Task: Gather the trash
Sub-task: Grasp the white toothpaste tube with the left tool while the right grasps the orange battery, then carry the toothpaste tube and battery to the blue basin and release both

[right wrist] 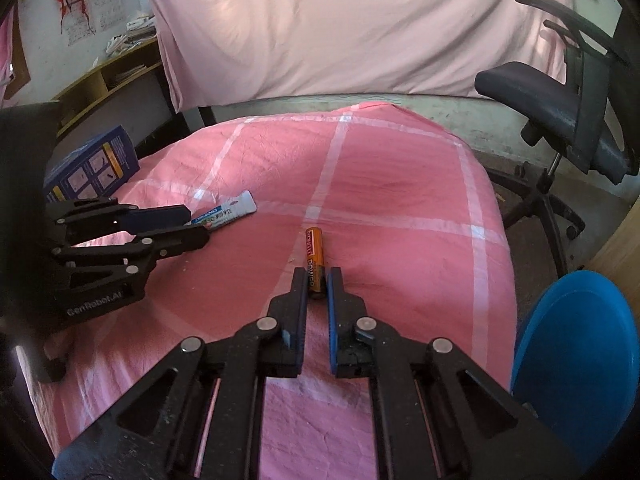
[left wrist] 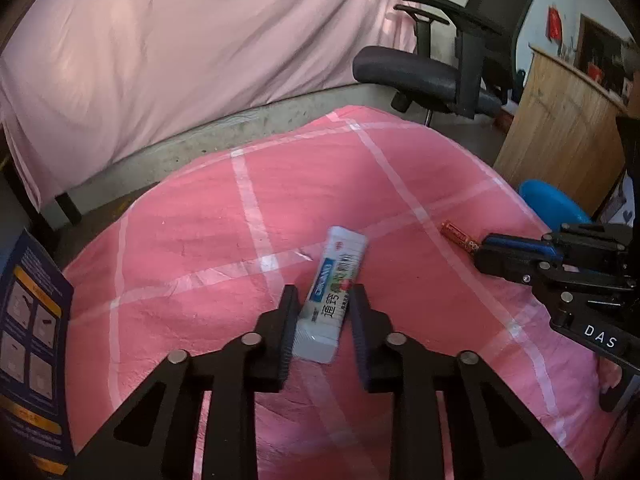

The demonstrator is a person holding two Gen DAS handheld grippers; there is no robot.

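Note:
On a pink checked cloth (left wrist: 192, 216) lies a white snack packet (left wrist: 340, 276) with blue and green print. My left gripper (left wrist: 322, 296) is shut on its near half, a pad against each long edge. The right wrist view shows the same packet (right wrist: 236, 208) sticking out past the left gripper (right wrist: 198, 224). An orange battery (right wrist: 314, 248) lies further right on the cloth (right wrist: 400, 184), and my right gripper (right wrist: 317, 276) is shut on its near end. From the left wrist view the battery (left wrist: 458, 236) pokes out of the right gripper (left wrist: 480, 252).
A dark blue printed box (left wrist: 32, 320) stands at the cloth's left edge. A blue round lid or bin (right wrist: 576, 344) sits low at the right, beside a wooden cabinet (left wrist: 560, 128). A black office chair (right wrist: 560, 100) and a hanging pink sheet (left wrist: 180, 40) lie beyond.

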